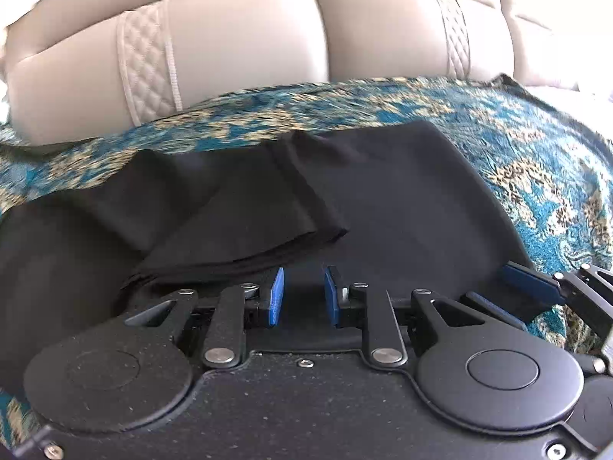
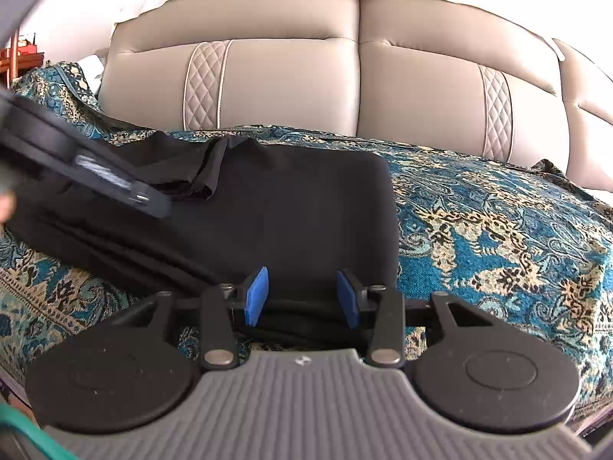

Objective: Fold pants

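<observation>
A: Nearest in the left wrist view, what does the left gripper (image 1: 303,294) show?

B: Its blue pads (image 1: 276,296) stand a narrow way apart, low in the middle of the frame, above the black pants (image 1: 383,207). No cloth is pinched between them (only dark fabric shows behind the gap), so the jaws are open, though not wide.

A: And the right gripper (image 2: 302,294)?

B: In the right wrist view its pads (image 2: 256,296) stand wider apart at lower centre, over the near hem of the pants (image 2: 306,211). A bunched edge of black cloth lies low between the jaws, but the pads are not pressing on it. Open, then. In the left view the same gripper (image 1: 536,287) pokes in at the right edge, its blue pad lying on the fabric.

A: Where do the pants lie?

B: Spread across the middle of both frames on a teal and gold patterned throw (image 2: 498,230), with a folded leg lying aslant to the left over the flat panel.

A: Farther back?

B: The left gripper (image 2: 151,203) crosses the left of the right view, blurred, above the pants. Behind everything, along the top, runs a beige cushioned backrest (image 2: 291,88) with quilted strips.
</observation>
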The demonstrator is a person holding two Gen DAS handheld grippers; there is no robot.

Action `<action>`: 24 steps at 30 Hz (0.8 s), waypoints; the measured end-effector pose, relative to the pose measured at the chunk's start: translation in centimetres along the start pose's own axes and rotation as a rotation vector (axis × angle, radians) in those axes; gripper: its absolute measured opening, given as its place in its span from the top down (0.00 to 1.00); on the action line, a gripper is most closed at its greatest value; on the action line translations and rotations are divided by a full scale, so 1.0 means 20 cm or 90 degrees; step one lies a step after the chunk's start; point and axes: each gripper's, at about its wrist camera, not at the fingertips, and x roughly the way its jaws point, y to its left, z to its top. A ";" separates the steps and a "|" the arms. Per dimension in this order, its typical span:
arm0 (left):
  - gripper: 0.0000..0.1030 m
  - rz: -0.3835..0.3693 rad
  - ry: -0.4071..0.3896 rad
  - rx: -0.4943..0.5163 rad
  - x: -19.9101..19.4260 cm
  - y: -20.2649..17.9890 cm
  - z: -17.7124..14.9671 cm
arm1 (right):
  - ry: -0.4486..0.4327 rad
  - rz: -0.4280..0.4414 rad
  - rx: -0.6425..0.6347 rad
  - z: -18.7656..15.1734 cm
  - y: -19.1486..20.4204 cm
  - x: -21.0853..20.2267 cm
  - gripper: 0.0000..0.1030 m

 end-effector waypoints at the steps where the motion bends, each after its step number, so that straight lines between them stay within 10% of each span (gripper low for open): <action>1: 0.78 -0.001 0.003 0.003 0.03 -0.02 0.01 | 0.000 0.001 0.002 0.00 0.00 0.00 0.44; 20: 0.68 0.232 0.012 -0.067 0.32 0.44 0.24 | -0.004 0.002 0.011 0.00 0.00 0.00 0.44; 24: 0.63 0.217 0.009 -0.096 0.30 0.55 0.24 | 0.001 0.007 0.014 0.01 0.00 0.00 0.41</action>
